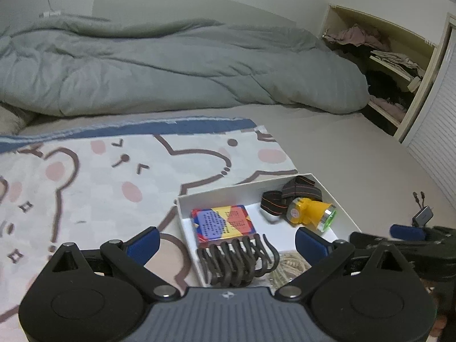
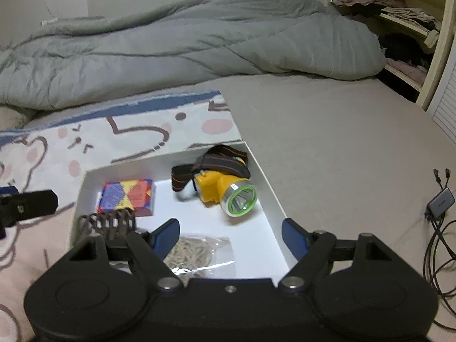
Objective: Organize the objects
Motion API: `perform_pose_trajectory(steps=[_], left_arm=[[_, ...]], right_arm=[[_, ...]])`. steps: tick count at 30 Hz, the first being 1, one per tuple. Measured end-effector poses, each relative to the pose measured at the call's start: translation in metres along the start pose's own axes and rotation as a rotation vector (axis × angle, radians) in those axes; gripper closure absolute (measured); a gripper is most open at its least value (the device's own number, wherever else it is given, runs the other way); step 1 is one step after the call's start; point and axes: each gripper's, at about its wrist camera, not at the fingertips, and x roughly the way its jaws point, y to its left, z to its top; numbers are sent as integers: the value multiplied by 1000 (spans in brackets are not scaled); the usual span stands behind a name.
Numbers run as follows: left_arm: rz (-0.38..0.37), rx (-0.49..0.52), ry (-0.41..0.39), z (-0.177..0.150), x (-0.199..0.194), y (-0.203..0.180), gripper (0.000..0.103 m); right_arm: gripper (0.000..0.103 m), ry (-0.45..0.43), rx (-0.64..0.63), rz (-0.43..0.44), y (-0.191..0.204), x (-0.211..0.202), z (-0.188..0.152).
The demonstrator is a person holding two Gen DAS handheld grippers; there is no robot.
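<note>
White cardboard is walling a shallow open box (image 2: 273, 196) that is sitting on a cartoon-bear printed blanket (image 1: 85, 185) over a bed, with a rumpled grey duvet (image 1: 171, 65) lying far behind. Inside, a yellow plastic headlamp with a striped elastic strap (image 2: 225, 188) is resting at the far right, a multicoloured printed card pack (image 2: 128, 195) at the far left, a cluster of dark metal S-hooks (image 1: 239, 259) at the near left and a clear bag of pale rubber bands (image 2: 196, 252) at the near middle. Both tools are hovering over the box's near edge, the left gripper (image 1: 228, 242) and the right gripper (image 2: 230, 235) each spread wide and carrying nothing. The headlamp is probably handling as light and rigid, best pinched across its yellow body; the hooks are likely stiff, tangling and prone to slipping.
</note>
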Motion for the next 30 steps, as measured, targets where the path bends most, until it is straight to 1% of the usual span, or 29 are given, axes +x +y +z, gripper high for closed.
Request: perform_pose_trajectory(steps=[5, 12, 18, 24, 30], left_arm=[[35, 7, -22, 2, -22, 1, 3], [66, 3, -32, -3, -50, 2, 1], [87, 28, -31, -8, -73, 1, 1], [81, 49, -23, -17, -94, 6, 0], [102, 74, -30, -26, -111, 10, 0]], right_arm=[[20, -38, 38, 25, -1, -28, 3], [18, -68, 103, 22, -4, -59, 2], [15, -86, 81, 0, -2, -81, -7], [7, -92, 54, -18, 3, -101, -17], [4, -89, 52, 1, 11, -119, -27]])
